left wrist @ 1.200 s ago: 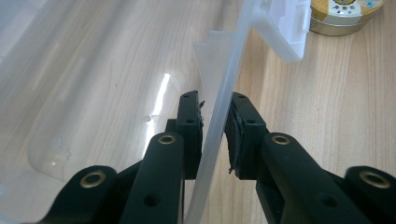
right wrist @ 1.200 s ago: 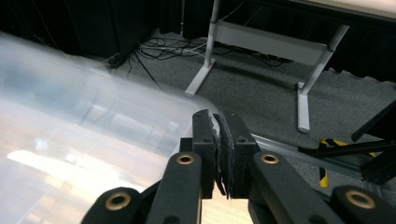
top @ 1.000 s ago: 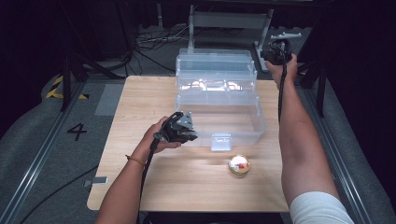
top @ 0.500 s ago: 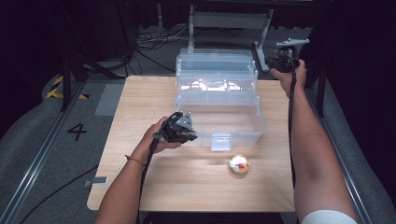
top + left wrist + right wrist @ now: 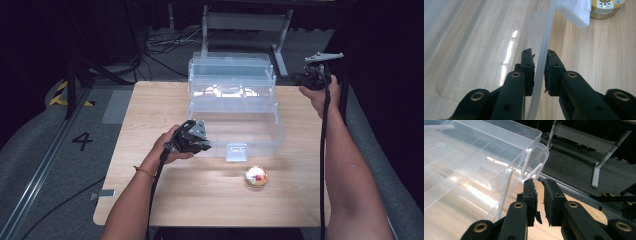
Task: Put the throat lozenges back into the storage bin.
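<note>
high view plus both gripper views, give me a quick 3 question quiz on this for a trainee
1. True or false: the left hand-held gripper is clamped on the front wall of the clear box.
2. Multiple choice: where does the round tin sit? A) inside the box B) on the table in front of the box C) between the jaws of the right hand-held gripper
3. Short answer: is anything between the right hand-held gripper's jaws?

Key
1. True: the thin wall runs between its pads.
2. B
3. No, the jaws are nearly together with nothing between them, beside the box's tray arms.
</note>
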Motion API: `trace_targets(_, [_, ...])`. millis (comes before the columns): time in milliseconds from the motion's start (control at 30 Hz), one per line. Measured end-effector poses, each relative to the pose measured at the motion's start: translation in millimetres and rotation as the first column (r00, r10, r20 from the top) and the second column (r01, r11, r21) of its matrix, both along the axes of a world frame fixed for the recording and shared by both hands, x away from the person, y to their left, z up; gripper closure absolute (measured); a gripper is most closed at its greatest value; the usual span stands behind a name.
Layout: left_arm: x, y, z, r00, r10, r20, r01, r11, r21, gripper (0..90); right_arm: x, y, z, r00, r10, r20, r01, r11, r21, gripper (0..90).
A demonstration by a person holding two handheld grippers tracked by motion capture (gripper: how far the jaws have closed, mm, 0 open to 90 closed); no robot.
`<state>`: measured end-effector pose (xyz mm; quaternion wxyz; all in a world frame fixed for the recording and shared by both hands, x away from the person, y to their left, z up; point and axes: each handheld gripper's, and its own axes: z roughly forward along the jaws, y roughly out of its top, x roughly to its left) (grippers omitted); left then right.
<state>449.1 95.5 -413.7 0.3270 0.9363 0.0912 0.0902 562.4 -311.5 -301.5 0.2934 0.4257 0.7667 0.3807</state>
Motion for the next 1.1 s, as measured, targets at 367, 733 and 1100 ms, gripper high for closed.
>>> trace_targets(367, [-0.4,0.4,-0.3,1.0000,0.006,0.000,-0.006,1.0000,-0.003,79.6,-20.3,3.1,-7.5,0.9994,0.034,0.001,-0.034,0.9994,-0.003,79.5])
trace_targets(733, [0.3,1.0,-0.4,1.0000,0.001,0.000,-0.001,1.0000,-0.003,79.6,-47.5,8.9,-16.2,0.9961,0.088,-0.001,-0.088,0.9956,-0.031,78.8])
trace_targets(1100, [1.4,2.0,-0.2,0.9999,-0.007,-0.010,0.007,1.0000,-0.001,79.8,-82.9,10.0,-21.8,0.9875,0.158,-0.004,-0.158,0.9868,-0.036,78.1])
